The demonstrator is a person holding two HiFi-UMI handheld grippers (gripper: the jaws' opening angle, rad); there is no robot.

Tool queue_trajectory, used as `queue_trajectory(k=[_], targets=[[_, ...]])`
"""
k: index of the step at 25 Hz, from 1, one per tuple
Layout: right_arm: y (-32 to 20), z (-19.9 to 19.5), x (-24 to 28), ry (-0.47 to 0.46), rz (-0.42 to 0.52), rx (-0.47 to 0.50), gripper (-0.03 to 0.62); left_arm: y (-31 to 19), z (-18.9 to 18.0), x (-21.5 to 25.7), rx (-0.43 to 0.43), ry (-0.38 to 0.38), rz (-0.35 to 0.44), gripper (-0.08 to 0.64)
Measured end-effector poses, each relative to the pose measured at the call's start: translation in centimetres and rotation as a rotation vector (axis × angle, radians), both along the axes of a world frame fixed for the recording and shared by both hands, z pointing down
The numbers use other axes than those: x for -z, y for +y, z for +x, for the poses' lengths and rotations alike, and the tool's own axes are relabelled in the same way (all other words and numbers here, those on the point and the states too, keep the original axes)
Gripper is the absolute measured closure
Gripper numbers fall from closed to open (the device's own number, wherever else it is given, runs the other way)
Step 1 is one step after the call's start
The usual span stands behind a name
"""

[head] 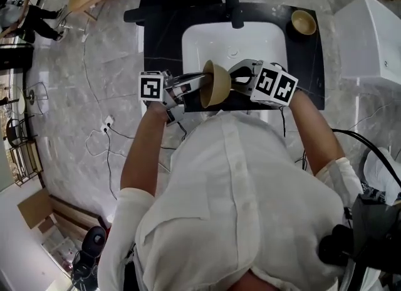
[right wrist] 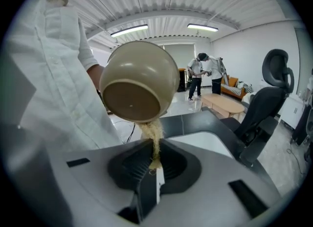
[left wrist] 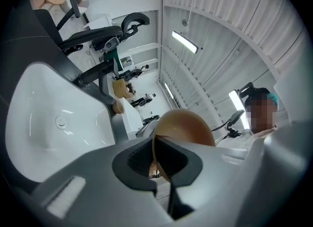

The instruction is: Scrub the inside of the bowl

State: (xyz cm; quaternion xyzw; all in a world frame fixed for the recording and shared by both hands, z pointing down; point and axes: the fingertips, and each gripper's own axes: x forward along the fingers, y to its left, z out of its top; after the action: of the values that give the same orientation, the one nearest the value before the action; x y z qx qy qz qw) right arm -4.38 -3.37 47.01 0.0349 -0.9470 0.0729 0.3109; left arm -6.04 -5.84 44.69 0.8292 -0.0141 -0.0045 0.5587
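The left gripper [left wrist: 164,167] pinches the bowl [head: 217,84] by its rim, holding it on edge over the 6 o'clock side of the sink [head: 203,40], likely so runoff drops in. The right gripper [right wrist: 154,165], at the bowl's 3 o'clock, clamps a fibrous scrub pad [right wrist: 152,134] that touches the bowl's lower rim, apparently from outside.

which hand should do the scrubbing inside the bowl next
Right. The right gripper is shut on the fibrous scrubber, which touches the bowl, though seemingly at its underside. The left gripper is clamped on the bowl's rim, holding it tipped over the sink.
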Motion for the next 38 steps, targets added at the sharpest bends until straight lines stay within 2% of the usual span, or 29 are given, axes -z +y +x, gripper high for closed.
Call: queue_trajectory(k=[4,7,10,17,22,31,35,38], targets=[[-0.9,-0.1,-0.4,0.010,-0.021,-0.021,0.558,0.1,-0.8,-0.5,0.006,-0.022,-0.017,0.549],[-1.7,0.7,-0.3,0.005,-0.038,-0.048,0.558,0.1,-0.9,-1.1,-0.005,-0.057,0.011,0.549],[-2.3,0.9,0.0,0.000,-0.037,-0.066,0.558,0.3,-1.1,-1.6,-0.013,-0.065,0.004,0.549],[-3.8,1.0,2.7,-0.113,-0.065,-0.122,0.558,1.2,-0.8,-2.7,-0.037,-0.068,-0.027,0.548],[-3.3,0.8,4.8,-0.179,-0.056,-0.109,0.558,0.7,-1.6,-3.6,0.015,-0.062,-0.067,0.548],[-2.1,1.3,8.0,-0.244,-0.031,-0.085,0.558,-1.8,-2.0,-3.9,0.100,-0.080,-0.048,0.548],[-0.9,0.0,8.5,-0.273,-0.035,-0.060,0.558,-3.1,-4.0,-4.4,0.214,-0.147,-0.087,0.549],[0.1,-1.0,8.0,-0.288,-0.057,-0.044,0.558,-3.8,-5.1,-4.3,0.240,-0.163,-0.082,0.548]])
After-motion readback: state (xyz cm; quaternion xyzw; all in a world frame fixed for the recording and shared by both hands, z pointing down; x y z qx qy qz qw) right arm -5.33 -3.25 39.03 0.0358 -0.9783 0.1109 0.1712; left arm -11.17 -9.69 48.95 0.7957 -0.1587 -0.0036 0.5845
